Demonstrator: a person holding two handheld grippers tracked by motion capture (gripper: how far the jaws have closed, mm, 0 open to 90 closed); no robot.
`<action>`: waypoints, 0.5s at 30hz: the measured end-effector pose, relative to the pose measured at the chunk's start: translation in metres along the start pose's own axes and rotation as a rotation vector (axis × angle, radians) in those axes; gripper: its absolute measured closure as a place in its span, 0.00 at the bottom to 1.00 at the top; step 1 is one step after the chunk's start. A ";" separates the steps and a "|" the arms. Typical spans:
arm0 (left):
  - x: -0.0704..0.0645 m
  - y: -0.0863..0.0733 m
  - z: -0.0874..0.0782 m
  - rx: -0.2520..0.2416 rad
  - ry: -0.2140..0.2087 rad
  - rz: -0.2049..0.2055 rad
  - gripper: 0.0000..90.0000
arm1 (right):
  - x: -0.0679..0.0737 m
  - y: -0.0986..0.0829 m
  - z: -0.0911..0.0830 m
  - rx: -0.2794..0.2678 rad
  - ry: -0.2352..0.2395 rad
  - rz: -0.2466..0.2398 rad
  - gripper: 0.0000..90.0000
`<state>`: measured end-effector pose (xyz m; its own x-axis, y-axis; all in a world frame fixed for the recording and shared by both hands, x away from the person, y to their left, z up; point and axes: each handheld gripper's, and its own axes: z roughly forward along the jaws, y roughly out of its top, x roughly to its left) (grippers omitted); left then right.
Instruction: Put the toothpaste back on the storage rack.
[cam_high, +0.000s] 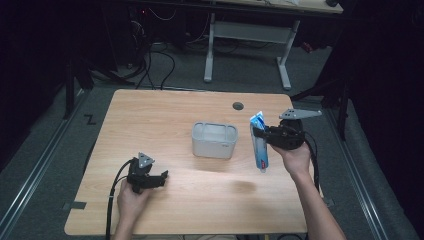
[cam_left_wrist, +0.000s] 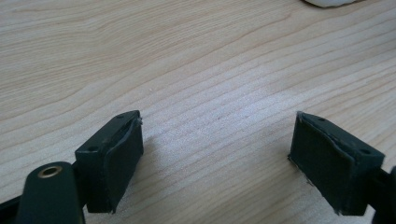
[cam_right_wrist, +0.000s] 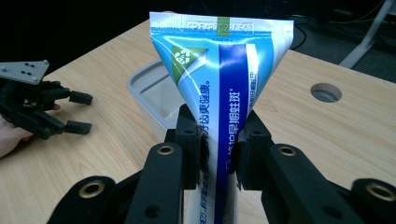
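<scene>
The right gripper (cam_right_wrist: 218, 154) clamps a blue-and-white toothpaste tube (cam_right_wrist: 223, 88) beside the grey plastic bin (cam_high: 214, 140); the left gripper (cam_left_wrist: 219, 158) gapes wide, holding nothing.

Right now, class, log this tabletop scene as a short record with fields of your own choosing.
Surface: light wooden table
Held item: blue-and-white toothpaste tube, crimped end up
Holder: right gripper, jaws shut on the tube
Container: pale grey plastic bin, mid-table, left of the tube
Left gripper: open, over bare wood
</scene>
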<state>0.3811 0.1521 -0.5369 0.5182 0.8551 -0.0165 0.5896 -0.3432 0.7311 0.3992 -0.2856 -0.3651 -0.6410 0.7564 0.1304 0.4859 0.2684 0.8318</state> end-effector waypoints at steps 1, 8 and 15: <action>0.000 0.000 0.000 0.000 0.000 0.000 0.19 | 0.000 0.001 0.000 -0.001 0.005 0.001 0.83; 0.000 0.000 0.000 0.000 0.000 0.000 0.19 | 0.003 0.009 0.003 -0.021 0.025 0.004 0.83; 0.000 0.000 0.000 0.000 0.000 -0.001 0.19 | 0.009 0.019 0.009 -0.036 0.039 -0.011 0.83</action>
<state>0.3810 0.1520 -0.5369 0.5177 0.8554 -0.0172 0.5899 -0.3423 0.7313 0.4079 -0.2689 -0.3530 -0.6695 0.7292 0.1416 0.4572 0.2542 0.8523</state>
